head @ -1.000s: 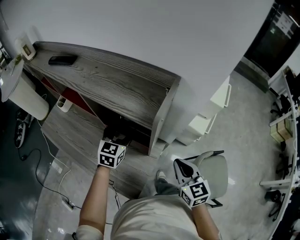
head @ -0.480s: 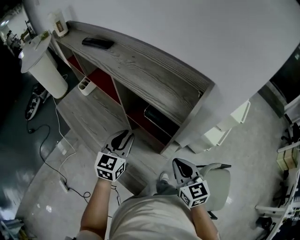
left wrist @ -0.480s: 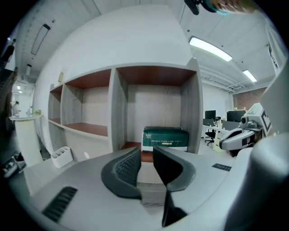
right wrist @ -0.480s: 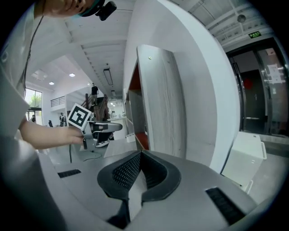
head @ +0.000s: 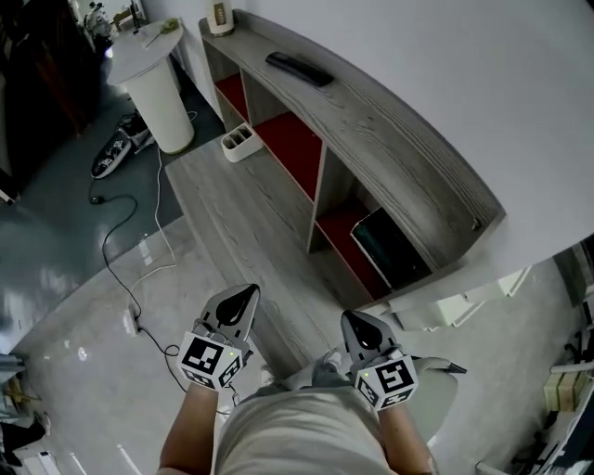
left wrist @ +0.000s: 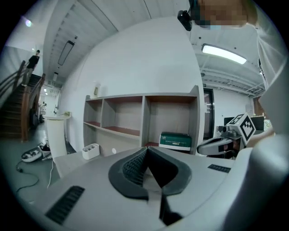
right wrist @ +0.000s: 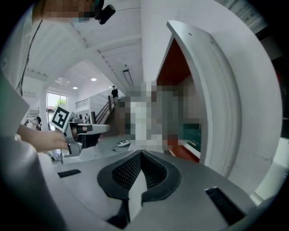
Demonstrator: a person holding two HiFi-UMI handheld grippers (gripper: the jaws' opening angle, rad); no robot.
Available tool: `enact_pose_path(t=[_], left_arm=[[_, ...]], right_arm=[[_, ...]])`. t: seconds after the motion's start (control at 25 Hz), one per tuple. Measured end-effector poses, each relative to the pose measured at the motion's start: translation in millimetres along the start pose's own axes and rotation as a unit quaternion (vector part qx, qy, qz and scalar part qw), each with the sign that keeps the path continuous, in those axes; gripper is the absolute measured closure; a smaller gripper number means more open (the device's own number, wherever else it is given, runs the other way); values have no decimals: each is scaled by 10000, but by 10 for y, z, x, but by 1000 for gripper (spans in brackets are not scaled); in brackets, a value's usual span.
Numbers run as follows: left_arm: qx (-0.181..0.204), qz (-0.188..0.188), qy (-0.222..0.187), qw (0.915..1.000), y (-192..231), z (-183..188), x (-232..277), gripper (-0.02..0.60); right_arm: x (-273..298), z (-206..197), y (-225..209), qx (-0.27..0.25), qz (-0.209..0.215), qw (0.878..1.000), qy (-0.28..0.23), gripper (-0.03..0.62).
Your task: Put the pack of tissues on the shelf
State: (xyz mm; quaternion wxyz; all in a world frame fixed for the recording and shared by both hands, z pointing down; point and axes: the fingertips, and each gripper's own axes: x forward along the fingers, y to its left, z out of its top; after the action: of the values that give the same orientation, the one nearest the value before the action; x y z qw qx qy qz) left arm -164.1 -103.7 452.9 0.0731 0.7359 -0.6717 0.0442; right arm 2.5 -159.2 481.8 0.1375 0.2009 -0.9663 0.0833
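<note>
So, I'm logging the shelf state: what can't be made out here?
The pack of tissues, head view: partly hidden under the shelf's top board.
Its print, left gripper view: too small to read.
Shelf compartments, right gripper view: mostly covered by a mosaic patch.
A small object at the shelf's far end, head view: cut off by the top edge.
</note>
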Motion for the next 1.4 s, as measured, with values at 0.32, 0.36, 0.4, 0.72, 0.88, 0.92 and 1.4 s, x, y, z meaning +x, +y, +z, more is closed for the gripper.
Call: enact_pose_path(t=[0.32,0.36,0.4,0.72,0.88,0.92,1.4], left_arm=[[-210,1013,204,9944,339,-148,-728,566],[-226,1123,218,9932,363,-166,-812,566],[-257,1248,229,9916,390,-181,-897,568],[-446,2222,95,9739,502,-260,-1460,568],[-595,2318,35,9709,488,-297,-1654,568],[-653,2301,1,9710,481,-298,-1692,568],[-785,2285,-58,9704,469,-259,-1761,568]], right_arm=[[451,191,474,-312,902,9954,57,566],[497,210,537,-345,1008,9943,58,567],[539,227,598,-376,1109,9931,59,566],[743,314,1038,-584,1790,9821,68,566],[785,331,1214,-658,2015,9772,79,566],[789,335,1244,-667,2051,9764,84,566],[765,423,1412,-782,2238,9715,45,566]])
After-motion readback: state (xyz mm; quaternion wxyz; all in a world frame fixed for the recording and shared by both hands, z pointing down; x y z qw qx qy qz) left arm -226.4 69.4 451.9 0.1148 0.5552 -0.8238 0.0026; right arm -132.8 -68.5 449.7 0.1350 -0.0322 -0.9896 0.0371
